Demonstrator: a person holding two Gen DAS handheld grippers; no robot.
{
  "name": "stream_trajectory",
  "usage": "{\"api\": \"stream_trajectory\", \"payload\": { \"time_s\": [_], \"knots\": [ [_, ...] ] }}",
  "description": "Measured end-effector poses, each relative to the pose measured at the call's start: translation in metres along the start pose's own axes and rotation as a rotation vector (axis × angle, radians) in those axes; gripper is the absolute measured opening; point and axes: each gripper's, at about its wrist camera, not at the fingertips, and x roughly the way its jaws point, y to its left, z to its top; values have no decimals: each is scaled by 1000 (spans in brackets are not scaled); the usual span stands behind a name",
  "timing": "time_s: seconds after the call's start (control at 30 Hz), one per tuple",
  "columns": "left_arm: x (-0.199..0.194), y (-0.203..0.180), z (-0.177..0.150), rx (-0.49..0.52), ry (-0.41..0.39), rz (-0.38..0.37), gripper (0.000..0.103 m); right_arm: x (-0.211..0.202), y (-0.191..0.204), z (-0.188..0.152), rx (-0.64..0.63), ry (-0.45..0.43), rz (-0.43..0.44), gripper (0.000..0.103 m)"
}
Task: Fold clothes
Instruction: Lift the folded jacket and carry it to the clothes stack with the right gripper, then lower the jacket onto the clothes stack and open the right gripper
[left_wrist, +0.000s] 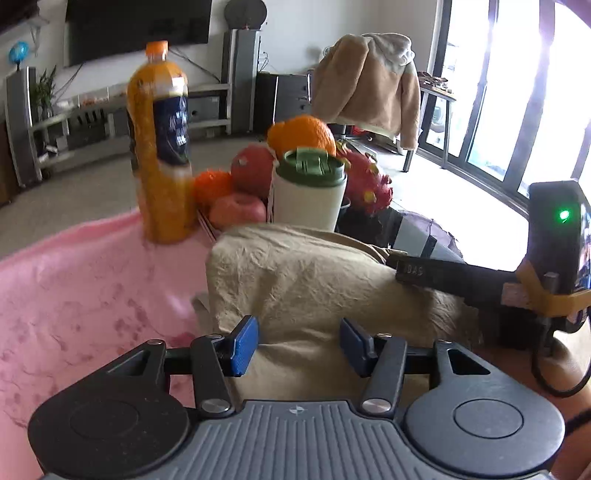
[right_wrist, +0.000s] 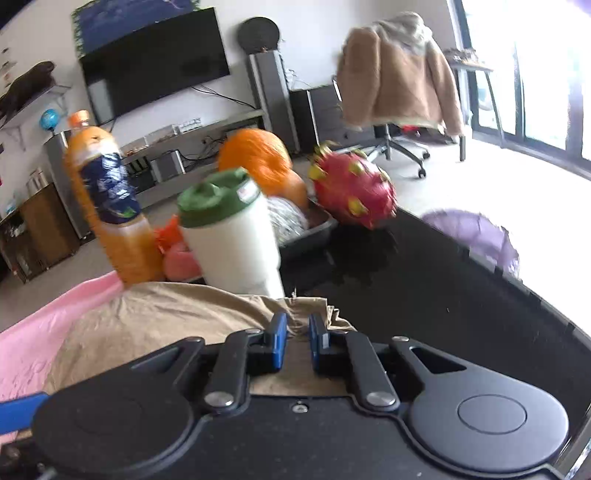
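The crumpled beige cotton garment (left_wrist: 303, 280) lies heaped on the pink blanket (left_wrist: 85, 295) (just in front of a white cup with a green lid (left_wrist: 309, 192)), the left gripper (left_wrist: 299, 345) spread wide over it, the right gripper (right_wrist: 297, 341) pinching its hem.

Both wrist views low over the tan garment (left_wrist: 303, 280), close behind it, facing the white cup (left_wrist: 308, 195) and television beyond, left view further left, sharing cup, juice bottle (right_wrist: 110, 210), fruit.
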Motion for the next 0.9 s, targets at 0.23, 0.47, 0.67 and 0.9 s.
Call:
{"api": "stream_trajectory", "payload": {
  "time_s": [0.23, 0.47, 0.67, 0.9],
  "knots": [
    [-3, 8, -1, -10, 11, -8, 58, 4, 5, 0, -12, 33, -3, 12],
    [-81, 18, -3, 19, -28, -64, 61, -83, -14, 28, 102, -18, 162, 13],
    [-100, 19, -38, 47, 38, -68, 55, -127, -5, 4, 3, 77, 150, 13],
    [-73, 16, -56, 45, 182, -16, 62, -108, 6, -20, -52, 214, 43, 13]
  ]
}}
